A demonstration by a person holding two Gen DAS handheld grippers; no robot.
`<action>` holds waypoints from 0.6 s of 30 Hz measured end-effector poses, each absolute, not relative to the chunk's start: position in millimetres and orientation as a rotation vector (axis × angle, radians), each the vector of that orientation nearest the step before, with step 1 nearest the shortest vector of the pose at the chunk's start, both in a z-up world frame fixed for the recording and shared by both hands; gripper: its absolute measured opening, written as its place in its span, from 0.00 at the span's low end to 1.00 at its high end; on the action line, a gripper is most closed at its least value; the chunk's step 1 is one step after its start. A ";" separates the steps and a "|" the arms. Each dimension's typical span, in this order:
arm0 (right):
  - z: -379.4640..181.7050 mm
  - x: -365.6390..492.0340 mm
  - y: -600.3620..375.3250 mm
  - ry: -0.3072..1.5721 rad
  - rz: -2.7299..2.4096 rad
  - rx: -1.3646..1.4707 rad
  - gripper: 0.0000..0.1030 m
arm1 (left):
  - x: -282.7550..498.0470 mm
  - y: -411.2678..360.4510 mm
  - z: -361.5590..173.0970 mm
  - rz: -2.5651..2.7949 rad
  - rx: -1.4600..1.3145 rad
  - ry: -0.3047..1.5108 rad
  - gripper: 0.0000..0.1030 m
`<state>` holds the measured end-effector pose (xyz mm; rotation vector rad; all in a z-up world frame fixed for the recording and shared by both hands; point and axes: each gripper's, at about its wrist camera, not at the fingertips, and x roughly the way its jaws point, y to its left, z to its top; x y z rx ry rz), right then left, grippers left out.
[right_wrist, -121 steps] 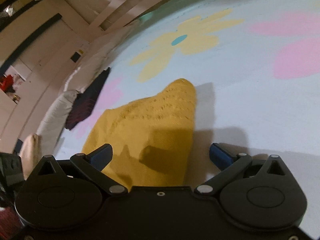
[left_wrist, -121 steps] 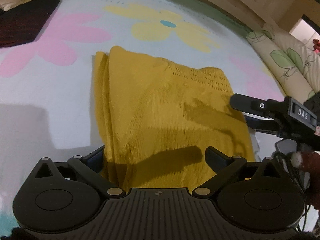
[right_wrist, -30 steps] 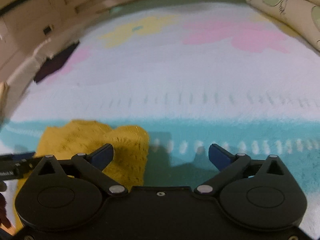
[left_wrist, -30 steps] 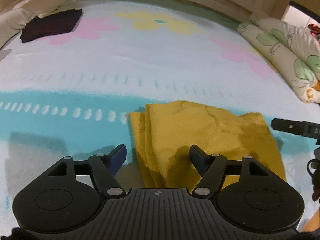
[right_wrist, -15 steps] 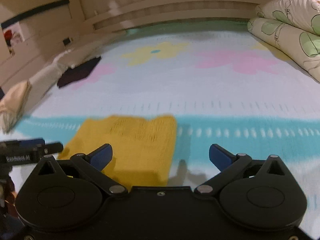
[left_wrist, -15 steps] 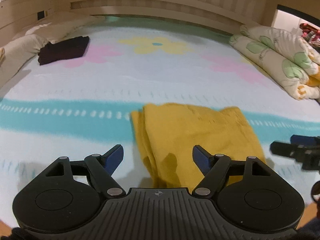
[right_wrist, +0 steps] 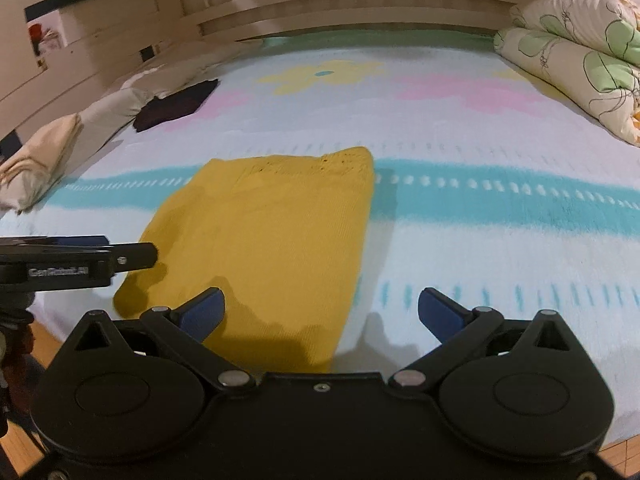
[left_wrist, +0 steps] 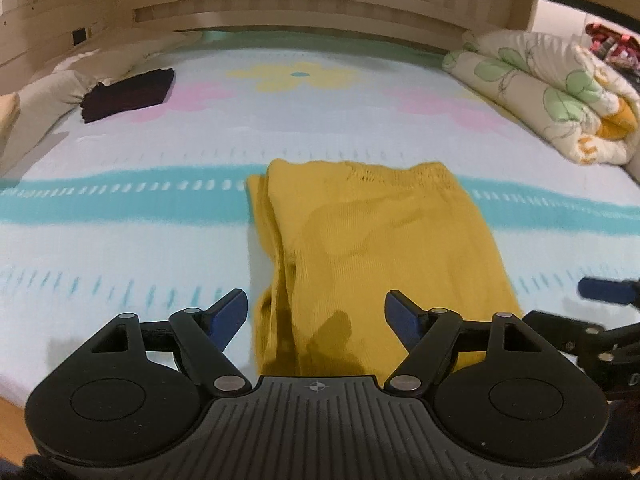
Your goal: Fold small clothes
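On the bed, near its front edge: one yellow knit, folded into a rough rectangle, lay flat across a teal stripe of the flowered cover, its stacked layers showing along the left edge in the left wrist view. Left gripper: jaws spread wide, blue-tipped fingers hovering above the knit's near left corner, nothing pinched between them. Right gripper: jaws likewise spread and empty, straddling the knit's near right corner, one finger over the fabric and the other over bare cover. Each gripper showed in the other's view at the frame's side, both apart from the cloth. Dark garment: folded, lay far back on the left, beside a pale pillow. Floral quilt: rolled up along the far right side of the bed. Wooden headboard: slatted, ran across the back. Yellow flower print: sat centred near the head end, pink flowers at either side.
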<state>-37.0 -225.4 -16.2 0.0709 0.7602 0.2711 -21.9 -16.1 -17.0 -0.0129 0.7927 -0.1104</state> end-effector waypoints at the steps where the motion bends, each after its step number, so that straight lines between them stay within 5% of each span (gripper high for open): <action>1: -15.2 -40.2 -224.0 0.751 0.271 0.064 0.99 | -25.4 -18.5 -16.7 -0.093 0.006 0.790 0.72; 18: 6.3 -64.0 -196.5 0.629 0.005 -0.123 0.99 | -50.5 -28.9 -9.2 0.012 0.066 0.735 0.72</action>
